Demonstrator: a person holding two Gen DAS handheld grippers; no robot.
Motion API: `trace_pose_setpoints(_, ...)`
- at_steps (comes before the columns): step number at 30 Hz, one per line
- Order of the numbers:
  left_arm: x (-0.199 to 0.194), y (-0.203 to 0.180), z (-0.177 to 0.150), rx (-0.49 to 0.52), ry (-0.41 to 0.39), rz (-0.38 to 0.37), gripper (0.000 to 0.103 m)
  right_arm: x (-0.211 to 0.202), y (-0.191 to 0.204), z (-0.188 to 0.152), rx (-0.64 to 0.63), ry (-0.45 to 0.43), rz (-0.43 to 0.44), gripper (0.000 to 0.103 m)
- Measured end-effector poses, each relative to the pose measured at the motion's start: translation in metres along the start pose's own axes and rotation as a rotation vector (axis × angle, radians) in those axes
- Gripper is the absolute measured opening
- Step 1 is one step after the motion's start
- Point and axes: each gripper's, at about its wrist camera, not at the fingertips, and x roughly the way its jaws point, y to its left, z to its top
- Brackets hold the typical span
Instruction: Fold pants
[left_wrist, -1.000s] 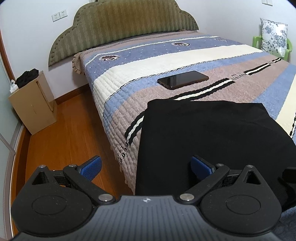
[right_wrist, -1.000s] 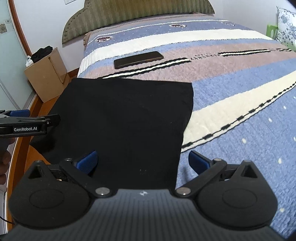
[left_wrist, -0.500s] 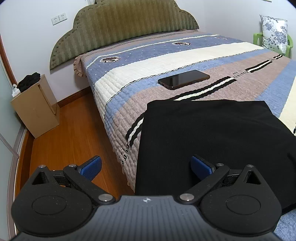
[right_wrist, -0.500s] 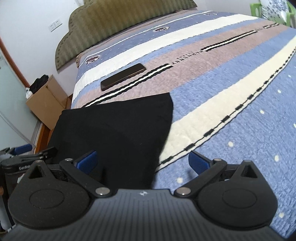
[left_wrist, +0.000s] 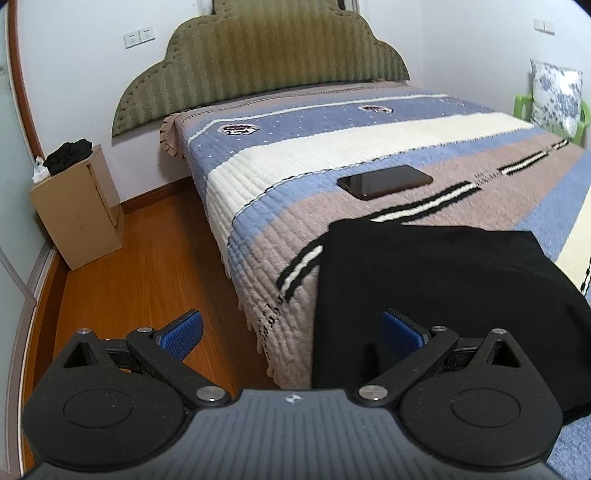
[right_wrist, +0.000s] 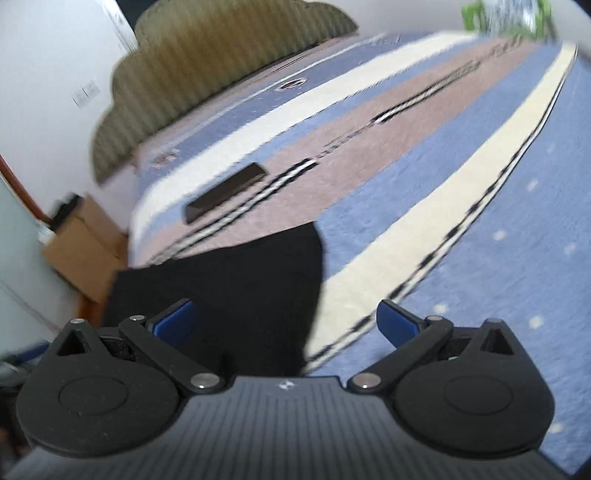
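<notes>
My left gripper (left_wrist: 291, 332) is wide open, empty, above the bed edge. Folded black pants (left_wrist: 436, 291) lie flat on the striped quilt (left_wrist: 295, 177), phone (left_wrist: 385, 181) beyond them.

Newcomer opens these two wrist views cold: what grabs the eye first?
The folded black pants at the striped bedspread's near corner, draped over its edge. Beyond them a dark phone lies alone on the bed. Both the left gripper and right gripper are open, holding nothing.

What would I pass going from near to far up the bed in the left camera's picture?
Tongs → folded black pants → dark phone → two round patches on the quilt → green headboard.
</notes>
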Motion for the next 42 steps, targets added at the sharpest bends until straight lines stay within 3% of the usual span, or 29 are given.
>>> trace_pose_setpoints(4,0.000,0.008,0.001,-0.024,0.005,-0.003,0.103,0.013,-0.018,-0.003,0.078,0.011,0.084,0.103)
trace_pose_setpoints(7,0.005,0.014,0.001,-0.065,0.028,-0.023,0.103,0.024,-0.028,-0.006,0.125,0.040,0.095,0.103)
trace_pose_setpoints(13,0.013,0.025,0.000,-0.164,0.054,-0.038,0.103,0.041,-0.043,-0.007,0.218,0.117,0.188,0.089)
trace_pose_setpoints(19,0.016,0.021,0.000,-0.113,0.054,0.006,0.103,0.054,-0.050,-0.011,0.310,0.160,0.269,0.085)
trace_pose_setpoints(24,0.023,0.032,-0.001,-0.168,0.083,-0.027,0.103,0.067,-0.065,-0.021,0.452,0.228,0.365,0.082)
trace_pose_setpoints(29,0.033,0.058,-0.007,-0.306,0.141,-0.157,0.103,0.070,-0.065,-0.025,0.471,0.266,0.420,0.083)
trace_pose_setpoints(31,0.039,0.067,-0.011,-0.360,0.181,-0.216,0.103,0.072,-0.064,-0.028,0.486,0.288,0.480,0.083)
trace_pose_setpoints(33,0.049,0.076,-0.018,-0.430,0.233,-0.307,0.103,0.072,-0.063,-0.029,0.495,0.286,0.524,0.084)
trace_pose_setpoints(38,0.083,0.108,-0.054,-0.734,0.370,-0.576,0.103,0.085,-0.054,-0.025,0.491,0.293,0.491,0.084)
trace_pose_setpoints(42,0.106,0.118,-0.078,-0.842,0.451,-0.696,0.103,0.080,-0.049,-0.025,0.453,0.283,0.481,0.080)
